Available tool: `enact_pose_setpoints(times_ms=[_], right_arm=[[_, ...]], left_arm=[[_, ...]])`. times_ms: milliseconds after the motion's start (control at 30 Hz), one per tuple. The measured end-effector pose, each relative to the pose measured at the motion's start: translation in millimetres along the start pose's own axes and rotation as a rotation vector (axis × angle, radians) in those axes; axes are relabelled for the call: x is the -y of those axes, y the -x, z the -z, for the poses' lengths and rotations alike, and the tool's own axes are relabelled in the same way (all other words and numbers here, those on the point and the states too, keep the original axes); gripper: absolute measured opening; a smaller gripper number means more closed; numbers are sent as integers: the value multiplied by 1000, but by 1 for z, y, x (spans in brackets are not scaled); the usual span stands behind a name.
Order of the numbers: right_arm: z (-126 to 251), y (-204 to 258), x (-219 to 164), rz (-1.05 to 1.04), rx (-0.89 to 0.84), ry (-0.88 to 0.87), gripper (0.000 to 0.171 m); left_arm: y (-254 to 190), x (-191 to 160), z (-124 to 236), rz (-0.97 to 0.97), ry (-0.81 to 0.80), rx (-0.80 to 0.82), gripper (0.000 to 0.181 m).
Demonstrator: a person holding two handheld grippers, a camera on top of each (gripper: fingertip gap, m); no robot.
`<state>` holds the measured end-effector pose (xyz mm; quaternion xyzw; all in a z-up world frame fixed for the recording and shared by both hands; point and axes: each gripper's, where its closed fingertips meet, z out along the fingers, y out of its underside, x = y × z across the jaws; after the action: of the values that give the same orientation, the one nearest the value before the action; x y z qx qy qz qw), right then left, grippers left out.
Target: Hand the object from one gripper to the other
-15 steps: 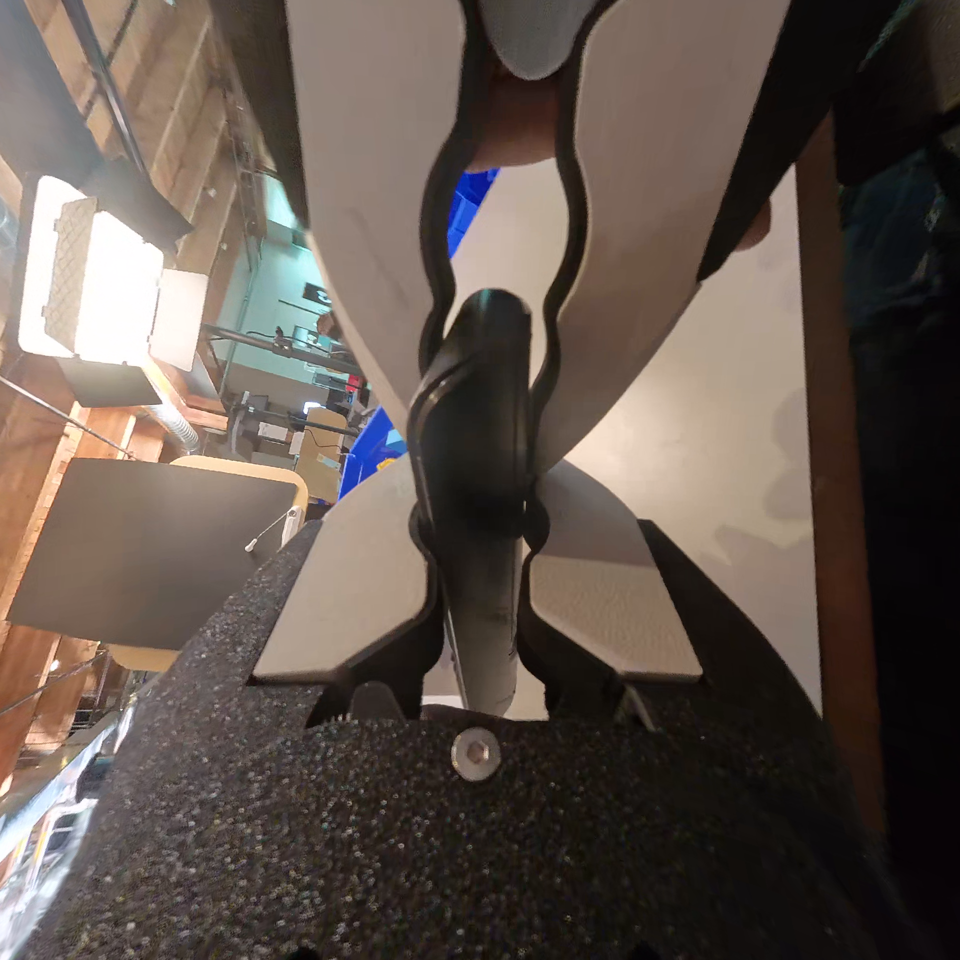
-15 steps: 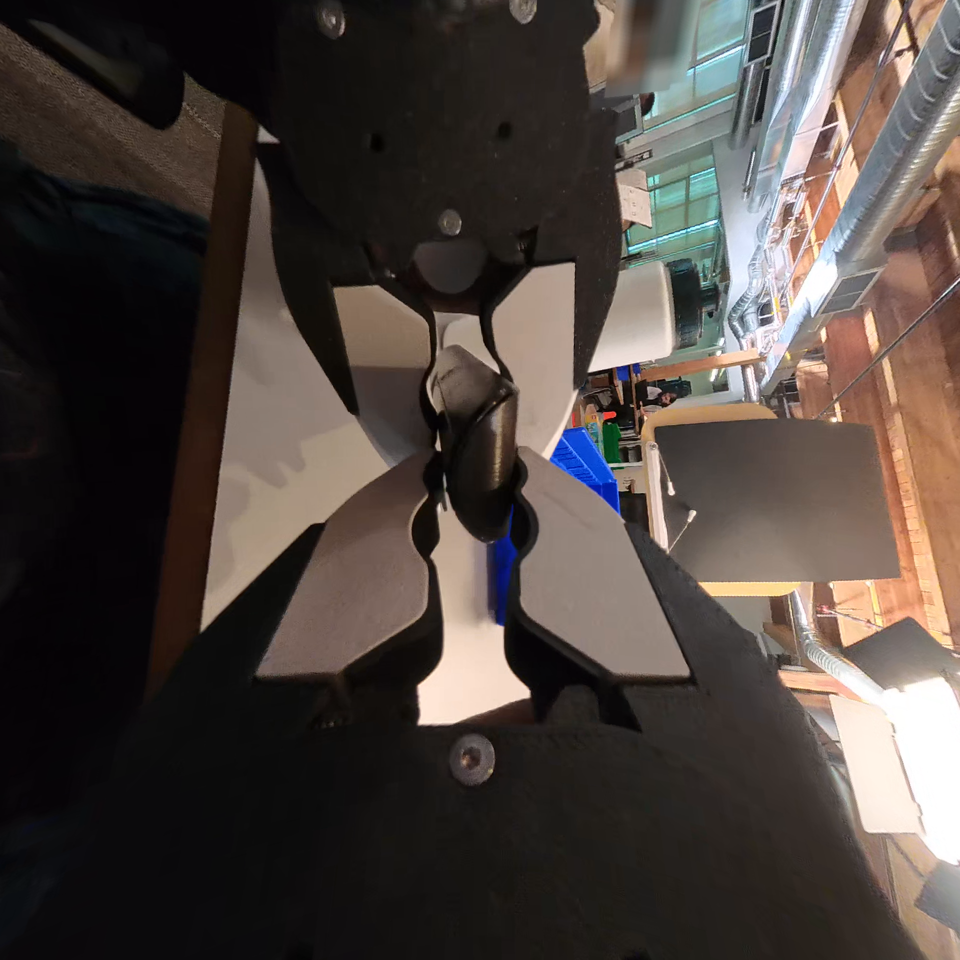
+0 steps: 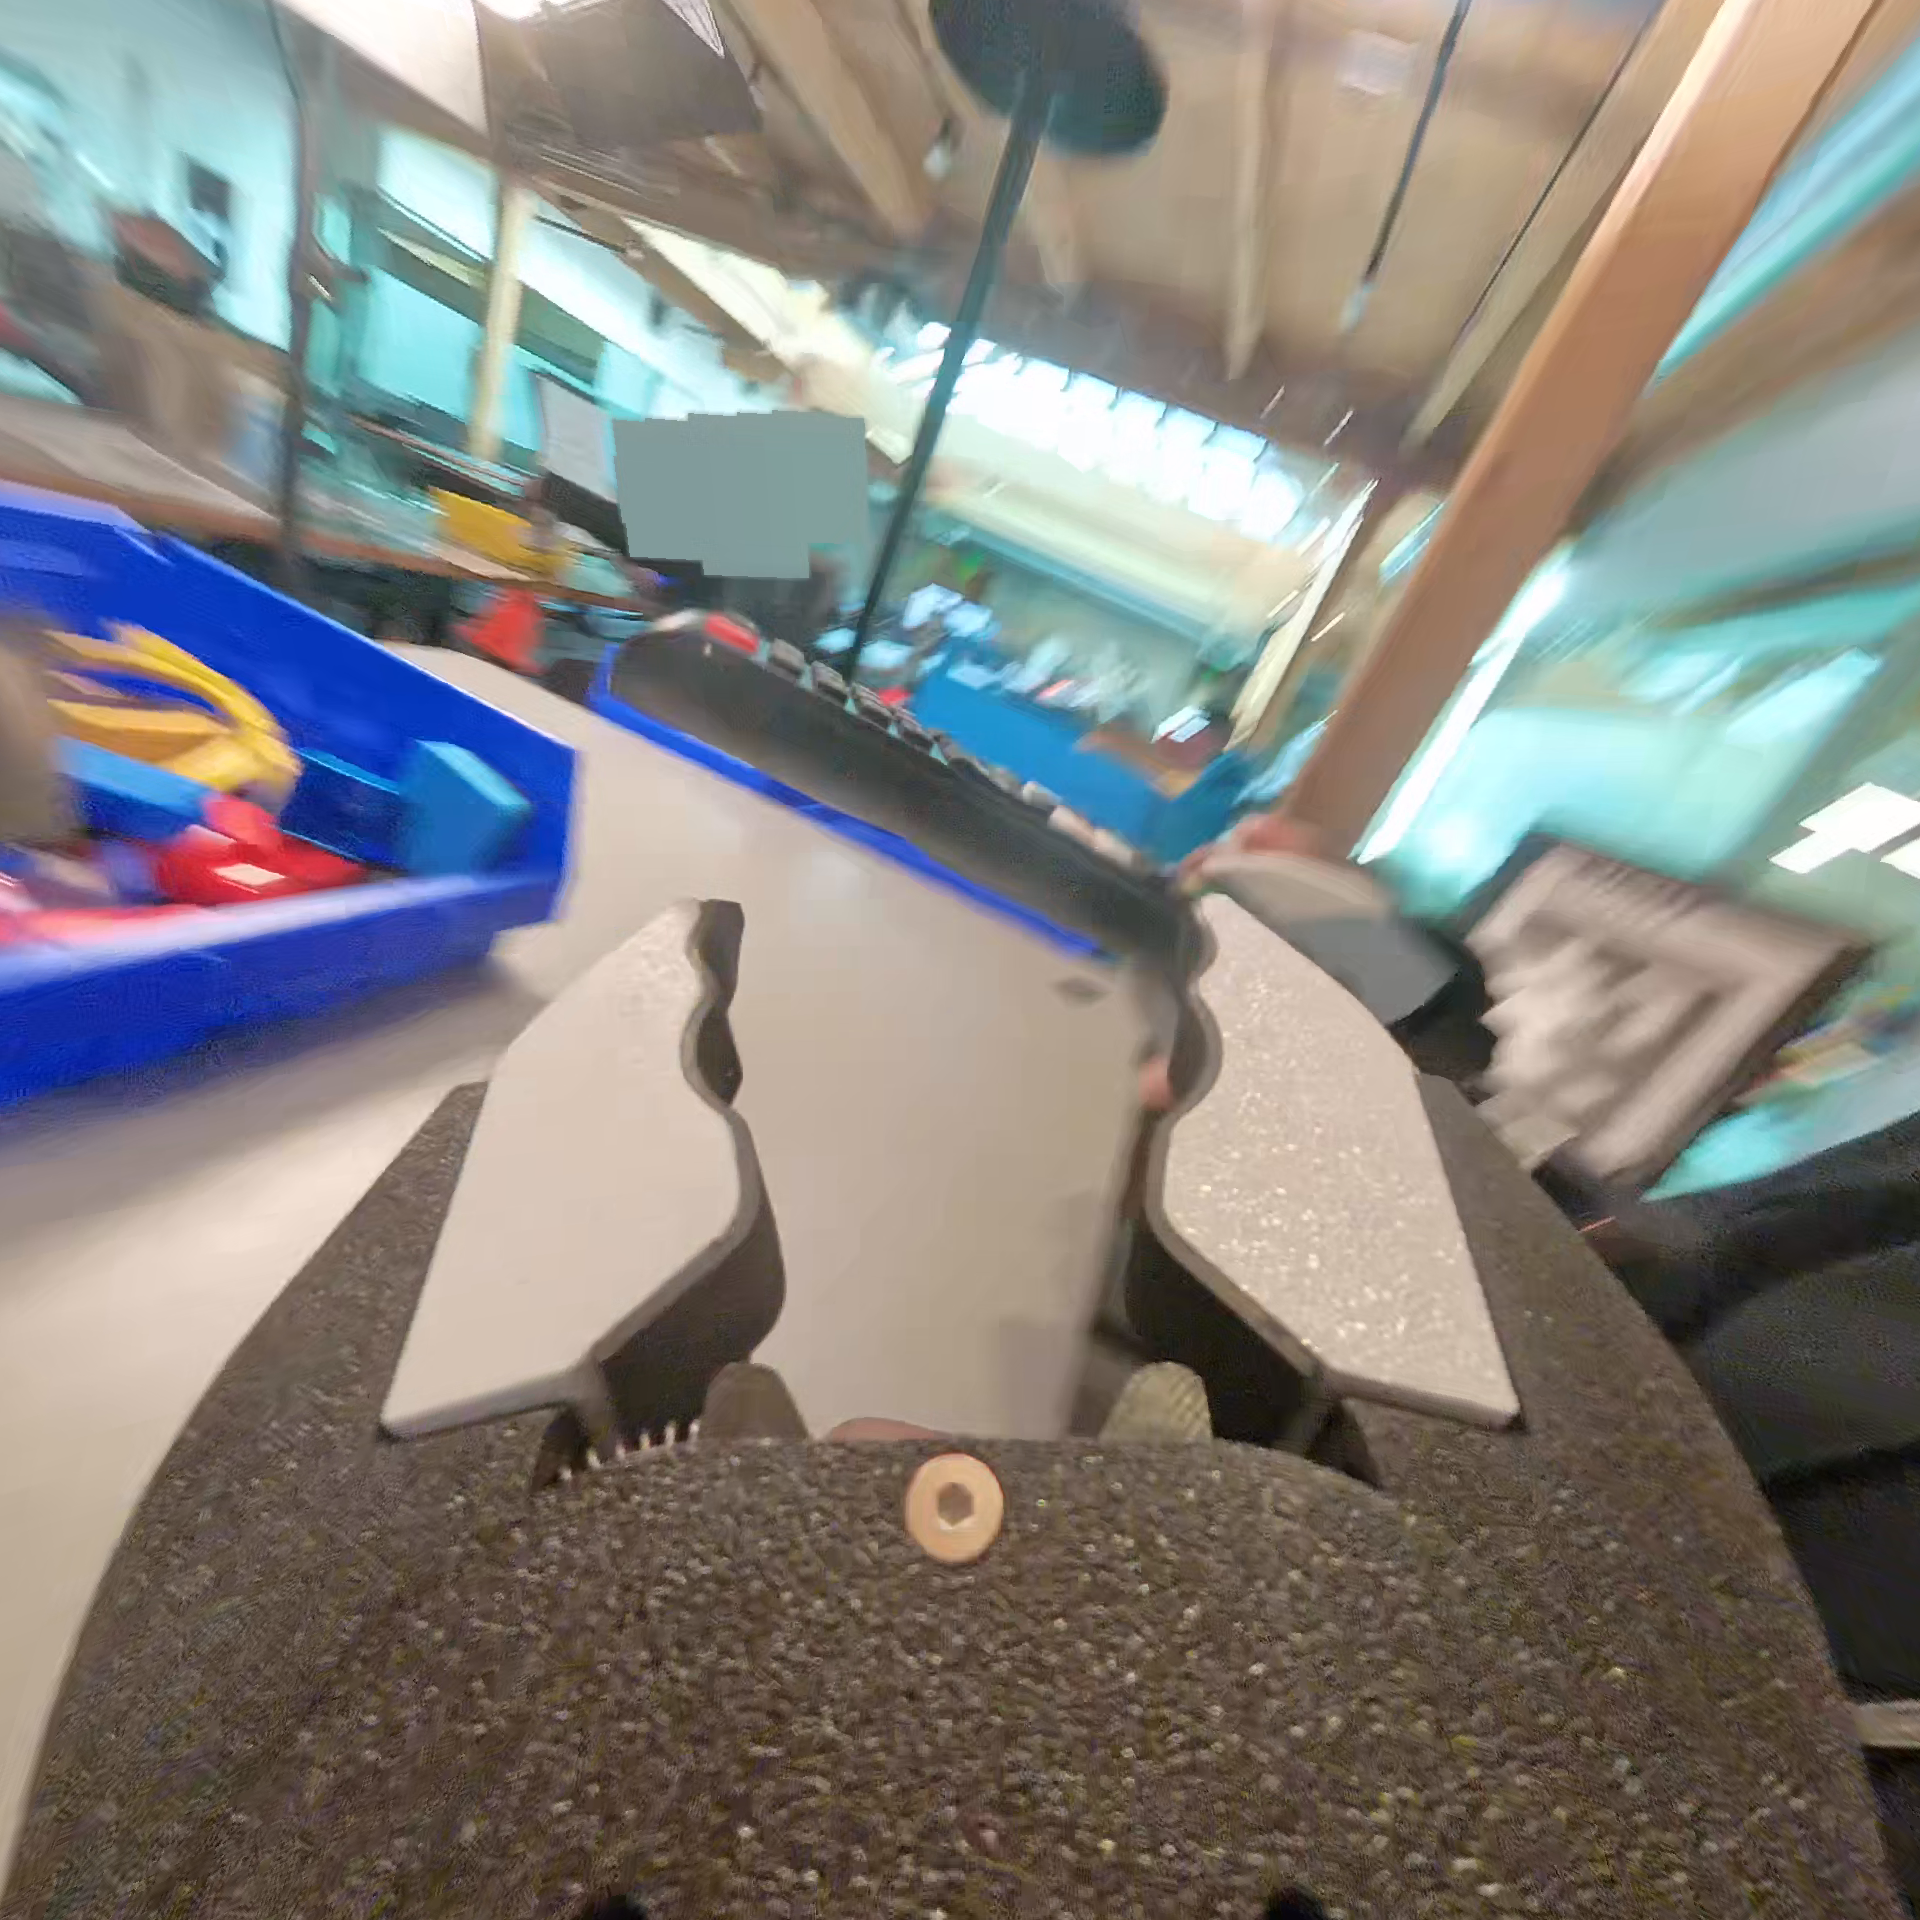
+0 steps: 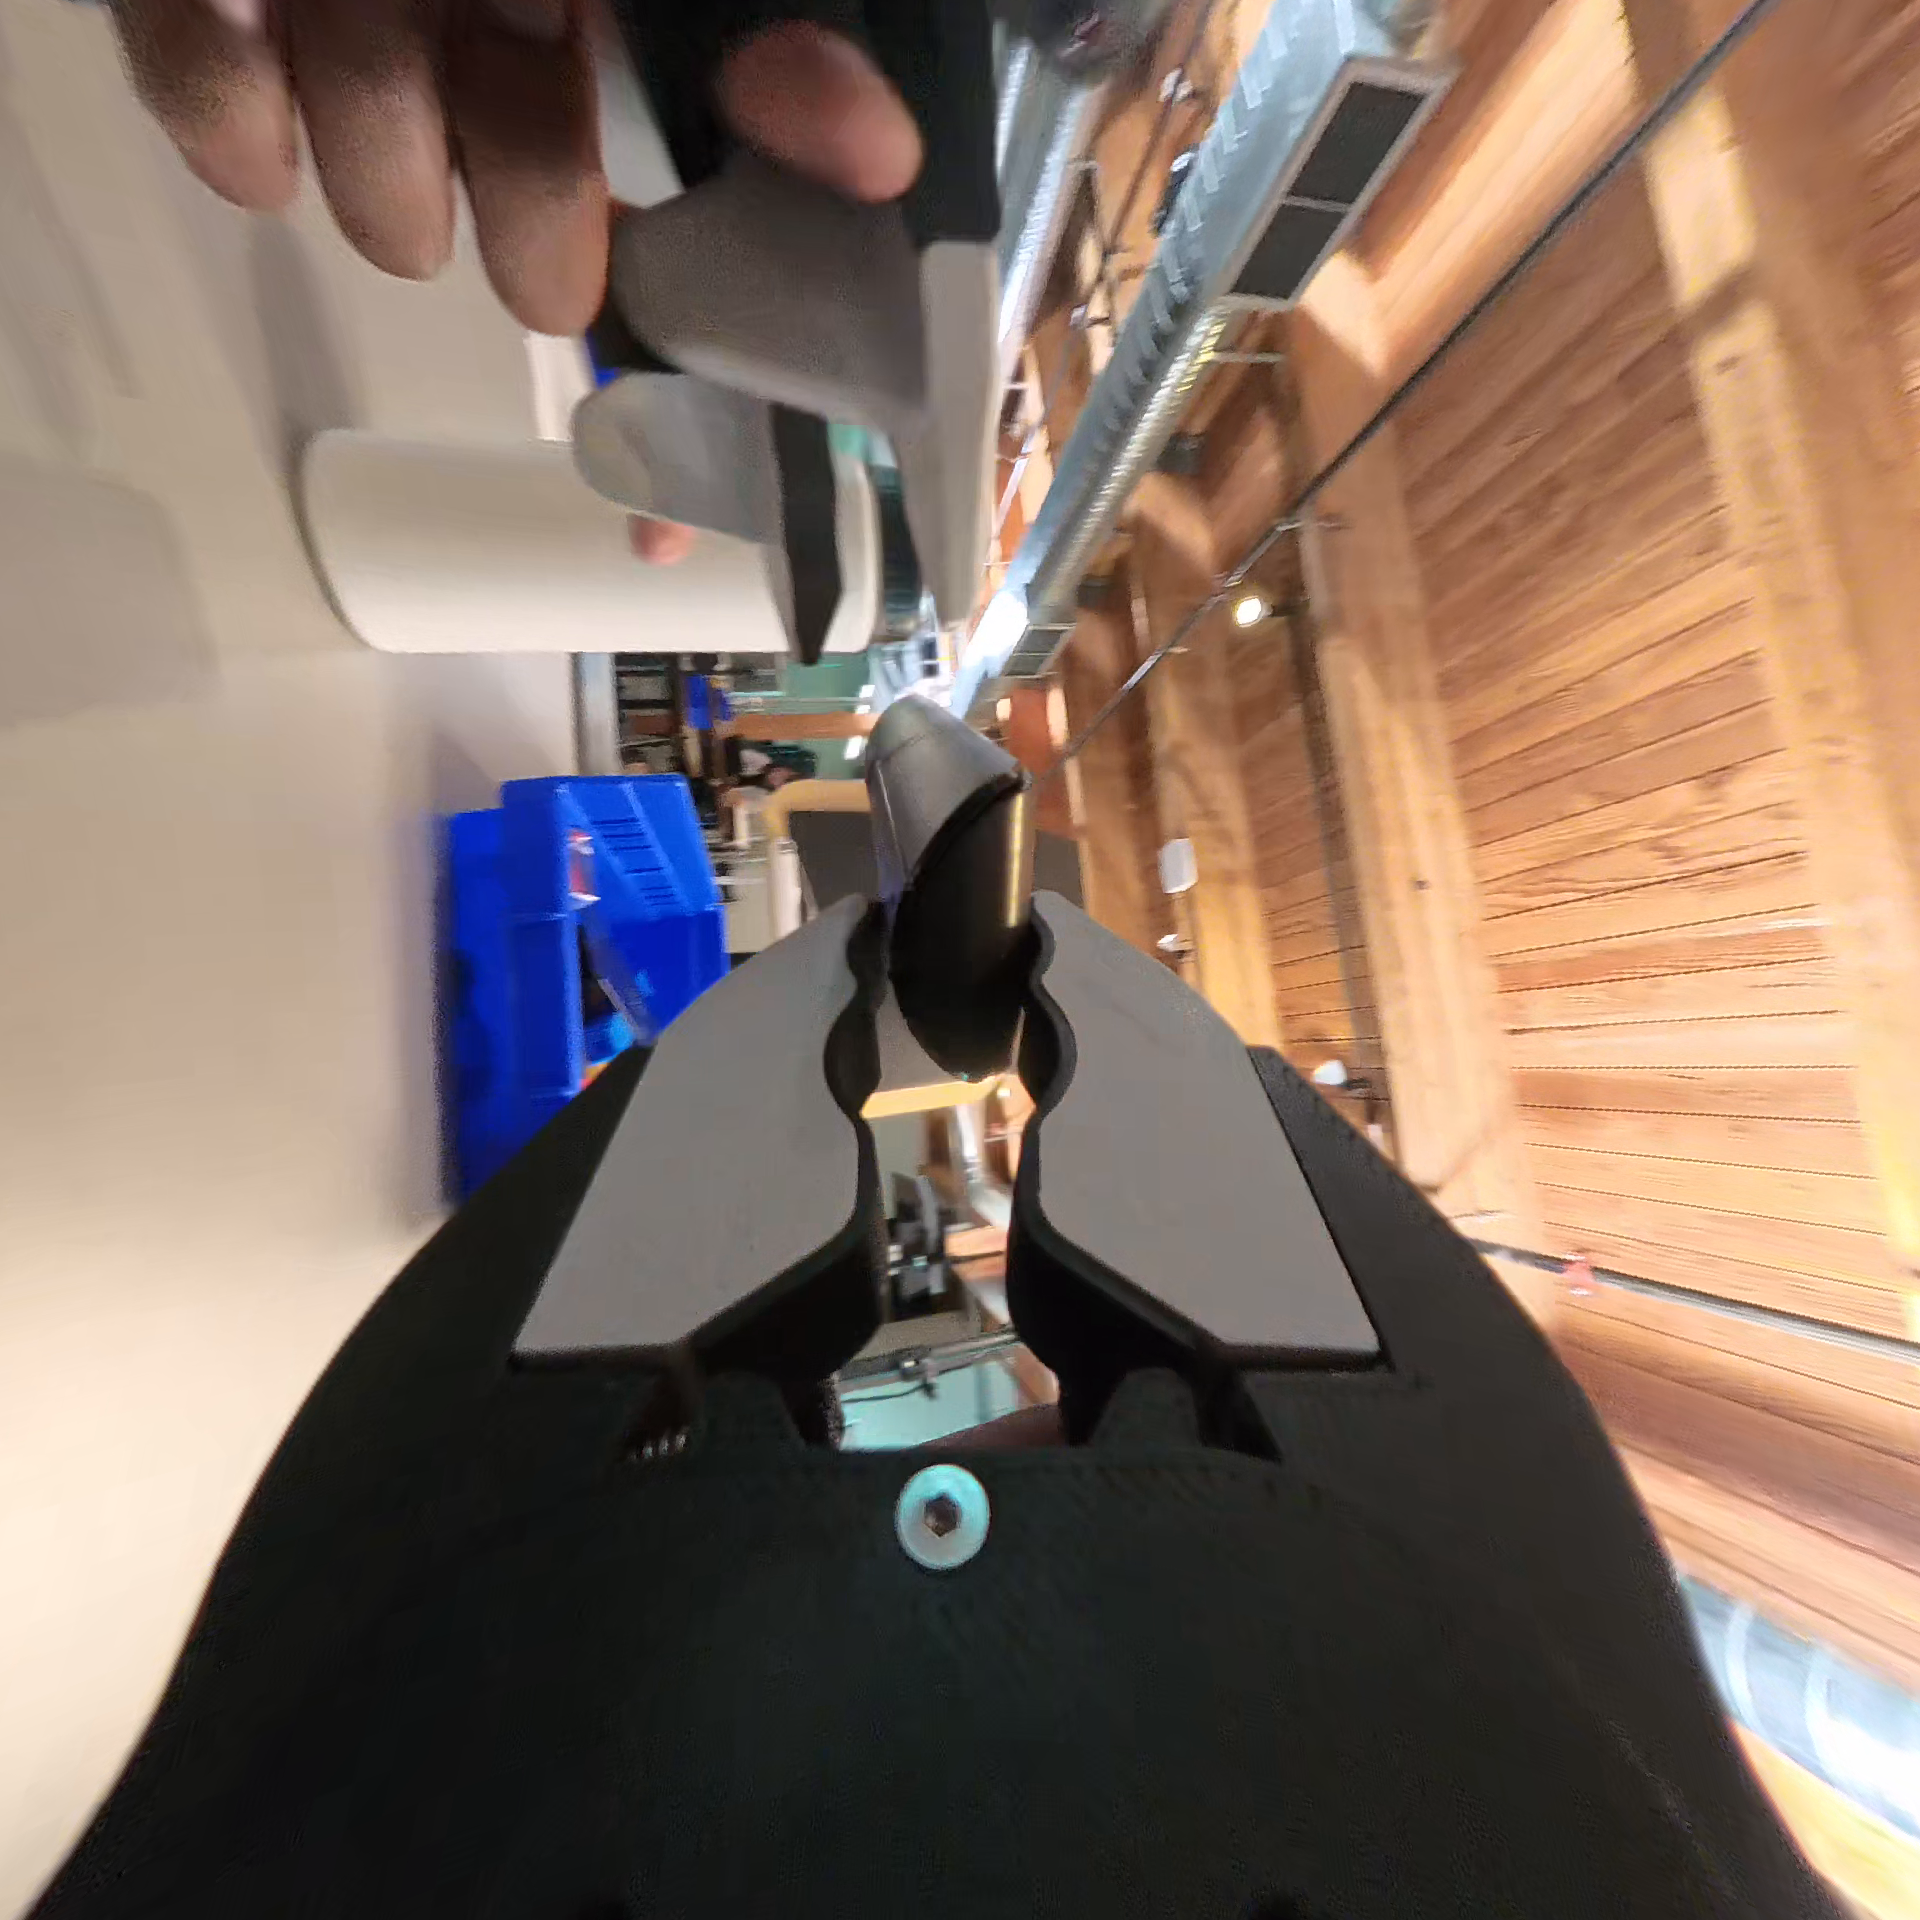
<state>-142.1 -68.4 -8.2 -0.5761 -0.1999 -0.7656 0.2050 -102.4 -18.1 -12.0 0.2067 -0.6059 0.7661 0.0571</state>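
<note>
Workshop hall behind: timber walls, ceiling ducts, blurred shelving. In front, a pale worktop point(image 3: 914, 1091) carrying a blue bin point(image 3: 312, 935) of coloured bits and a dark keyboard-like thing point(image 3: 894, 758) propped on another blue bin edge.

Left claw point(image 3: 956, 914): spread wide, nothing between the fingers, only bare worktop showing through the gap. Pointed low across the worktop towards the bins, level and slightly rolled, with heavy motion blur all round.

Right claw point(image 4: 951, 925): clamped near its tips on the dark rounded object point(image 4: 951, 883), glossy, part black and part grey. Gripped around the lower half, upper end poking out beyond the tips. Held in the air, clear of the worktop, with the claw rolled on its side so the worktop runs up the left of the right wrist view. Beyond it, a white cylinder point(image 4: 520, 540) on the worktop, and a hand point(image 4: 499, 135) wrapped round the other tool, near but apart from the object.

Reads as the tail end of the handover: object on the right side alone, left side let go. Next, probably: draw the two apart without knocking the free end, keep the squeeze firm since smooth and curved, likely to pivot or slip, then carry or set down.
</note>
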Motion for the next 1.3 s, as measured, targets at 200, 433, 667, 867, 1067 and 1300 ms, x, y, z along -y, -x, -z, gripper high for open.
enact_pose_setpoints(times_ms=[200,433,667,867,1067,1300], right_arm=[[-5,13,14,86,-108,-74,23],[-9,43,18,-151,97,-123,32],[5,40,7,-581,377,-163,44],[18,-5,28,-934,411,-318,53],[38,0,58,-948,567,-445,37],[35,1,59,-864,517,-441,27]], left_arm=[[-13,-15,-18,435,-9,-170,73],[-3,-21,-19,223,-16,-28,36],[-10,-3,0,-489,96,190,33],[-43,-58,-8,-1006,401,66,31],[-54,-103,-12,-1095,553,-85,28],[-47,-89,-17,-1031,459,-41,28]])
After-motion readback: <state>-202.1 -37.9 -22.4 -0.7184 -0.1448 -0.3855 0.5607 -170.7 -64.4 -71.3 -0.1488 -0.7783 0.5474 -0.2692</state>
